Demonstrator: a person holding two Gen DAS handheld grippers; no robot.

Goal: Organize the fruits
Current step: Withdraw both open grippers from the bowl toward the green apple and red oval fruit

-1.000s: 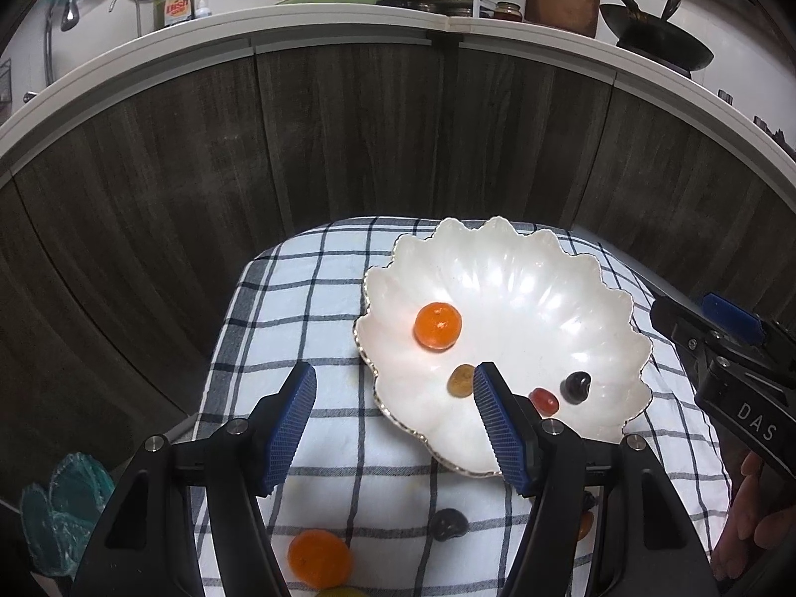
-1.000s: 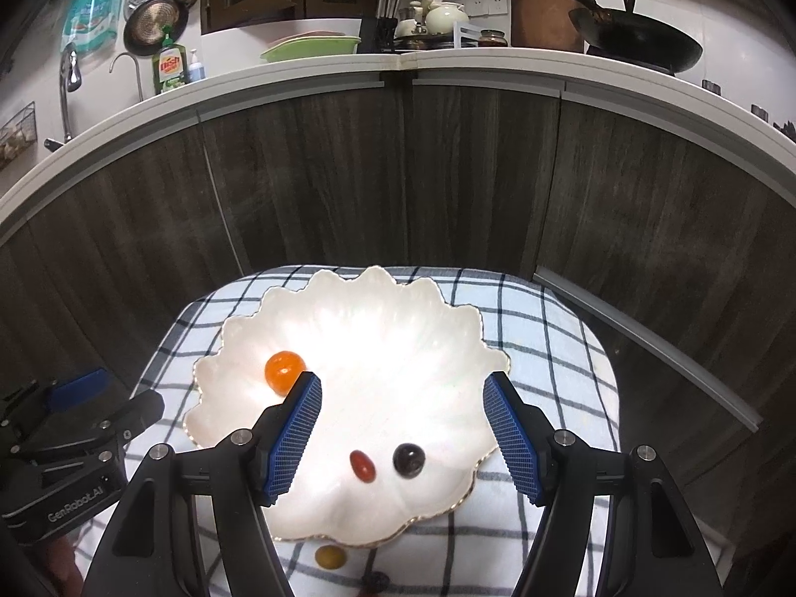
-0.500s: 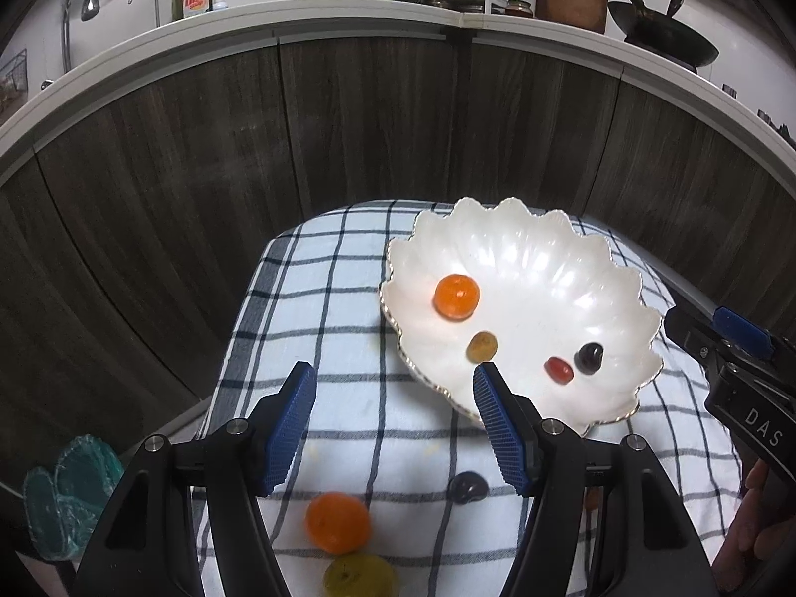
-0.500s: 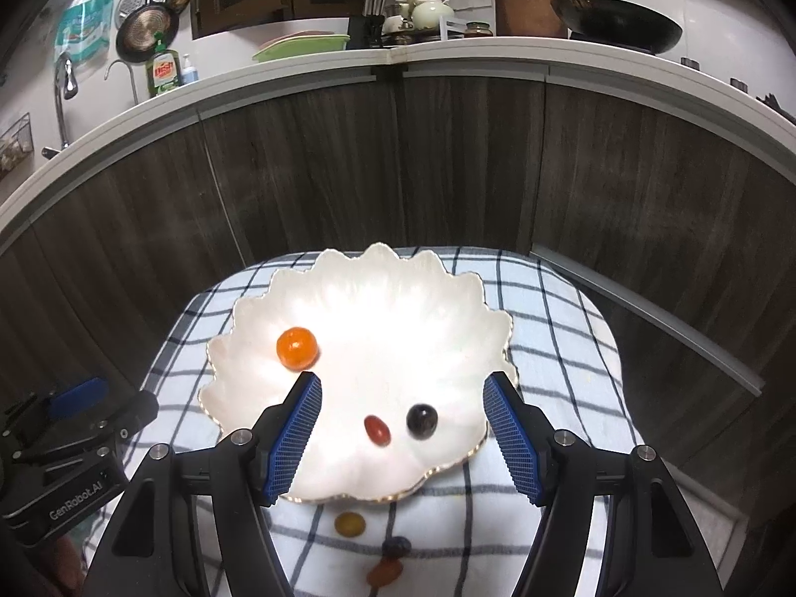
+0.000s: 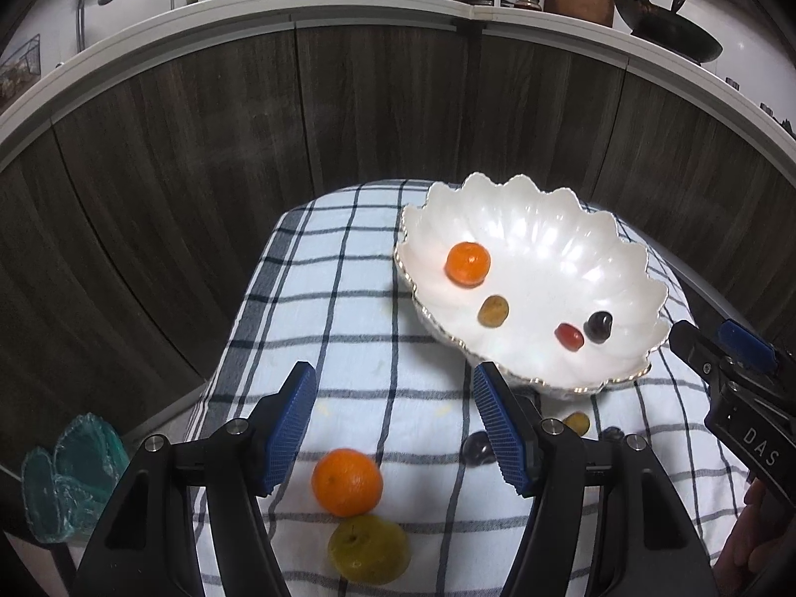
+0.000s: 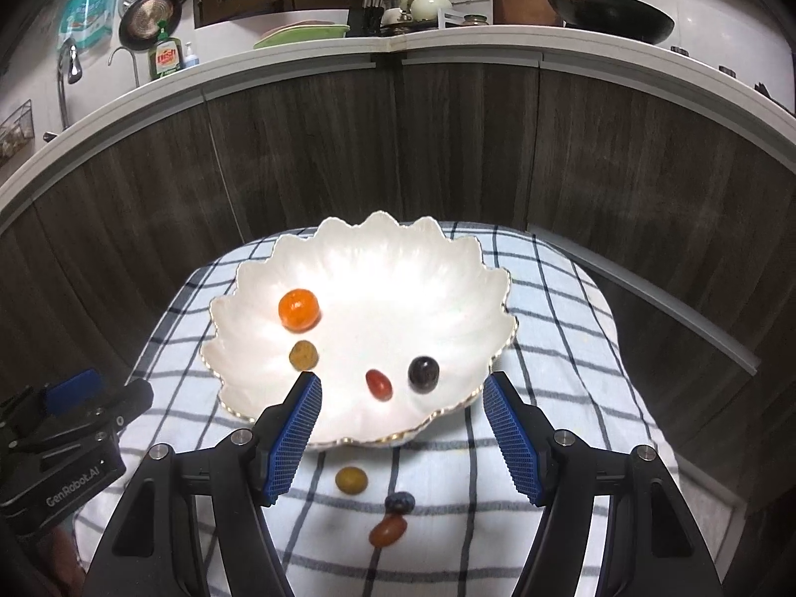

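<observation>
A white scalloped bowl (image 5: 622, 258) (image 6: 398, 268) sits on a checked cloth. It holds a small orange (image 5: 467, 262) (image 6: 297, 310), a yellow-brown fruit (image 5: 492, 311) (image 6: 303, 354), a red fruit (image 5: 568, 336) (image 6: 379, 384) and a dark fruit (image 5: 598, 326) (image 6: 423, 373). On the cloth in front lie an orange (image 5: 347, 481), a yellow-green fruit (image 5: 368, 549), a small yellow fruit (image 6: 351, 479), a blue-black fruit (image 6: 399, 502) and a red-orange fruit (image 6: 388, 531). My left gripper (image 5: 394, 422) is open above the loose orange. My right gripper (image 6: 402, 433) is open over the bowl's near rim.
The checked cloth (image 5: 338, 308) covers a small table that stands against dark wood cabinet fronts (image 6: 348, 149). A kitchen counter with a wok (image 6: 607, 10), dish soap (image 6: 166, 57) and crockery runs behind. A teal object (image 5: 69, 477) lies low at the left.
Both grippers have pulled back from the bowl toward me. The loose fruits on the cloth in front of the bowl have come into view. Both stay open.
</observation>
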